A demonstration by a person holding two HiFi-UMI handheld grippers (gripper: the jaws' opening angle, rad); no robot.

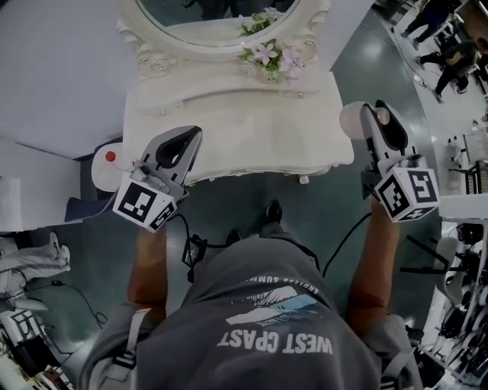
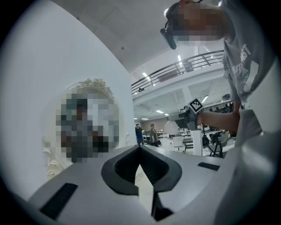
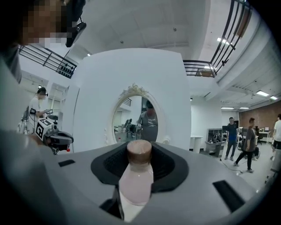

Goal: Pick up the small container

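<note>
The small container (image 3: 136, 178) is a pale pink bottle with a brown cap (image 3: 139, 151). It stands between the dark pads of my right gripper (image 3: 139, 144), which is shut on its body. In the head view the right gripper (image 1: 379, 108) is raised just off the right end of the white dressing table (image 1: 229, 129), and the container's cap (image 1: 381, 116) shows between the jaws. My left gripper (image 1: 195, 132) hovers over the table's front left edge. The left gripper (image 2: 140, 148) has its tips together and holds nothing.
An oval mirror (image 1: 217, 19) in a carved white frame stands at the back of the table, with pink flowers (image 1: 271, 57) beside it. A white wall is at the left. People (image 3: 240, 136) stand far off at the right. Cables (image 1: 194, 251) lie on the floor.
</note>
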